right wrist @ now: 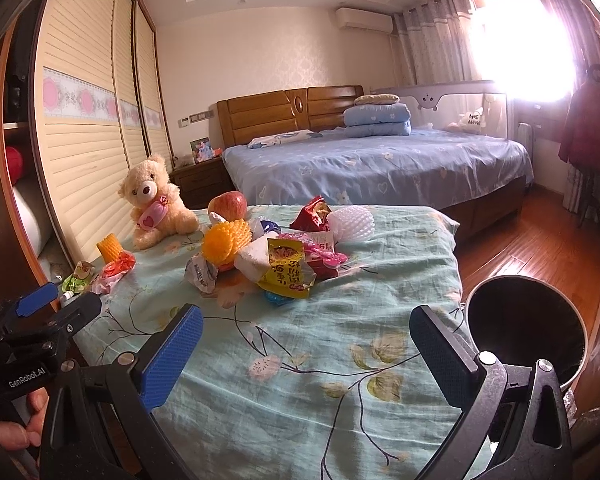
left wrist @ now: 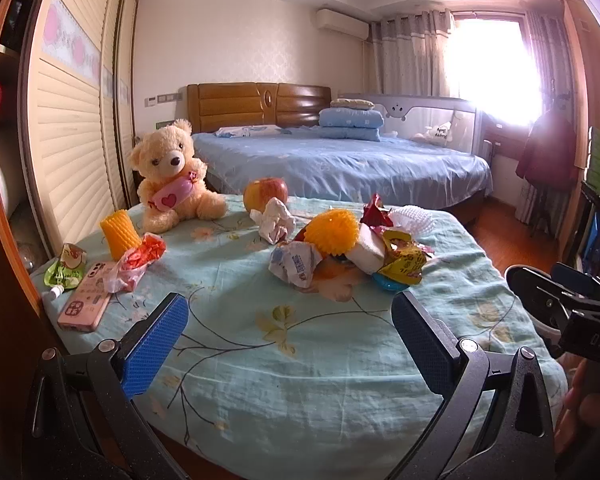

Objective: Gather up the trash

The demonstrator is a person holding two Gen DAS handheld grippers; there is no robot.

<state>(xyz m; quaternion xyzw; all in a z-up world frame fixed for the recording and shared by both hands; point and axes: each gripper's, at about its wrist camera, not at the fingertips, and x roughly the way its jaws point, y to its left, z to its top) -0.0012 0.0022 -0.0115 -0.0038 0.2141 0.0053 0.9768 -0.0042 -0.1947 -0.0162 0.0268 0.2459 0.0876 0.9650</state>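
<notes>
A heap of trash lies mid-table on the floral cloth (left wrist: 300, 360): a yellow snack wrapper (right wrist: 286, 270), a crumpled paper wrapper (left wrist: 294, 266), an orange foam net (left wrist: 332, 236), a white foam block (right wrist: 252, 262), a red wrapper (right wrist: 314, 214) and a white foam net (right wrist: 352, 222). A crumpled tissue (left wrist: 274, 220) lies behind the heap. A red-and-clear wrapper (left wrist: 138, 262) and a green pouch (left wrist: 66, 268) lie at the left. My left gripper (left wrist: 290, 338) is open and empty, short of the heap. My right gripper (right wrist: 306, 346) is open and empty too.
A round metal bin (right wrist: 526, 326) stands at the table's right edge. A teddy bear (left wrist: 172, 176), an apple (left wrist: 264, 194), a yellow foam sleeve (left wrist: 120, 234) and a pink phone (left wrist: 86, 298) also sit on the table. A wardrobe (left wrist: 64, 120) stands left, a bed (left wrist: 340, 164) behind.
</notes>
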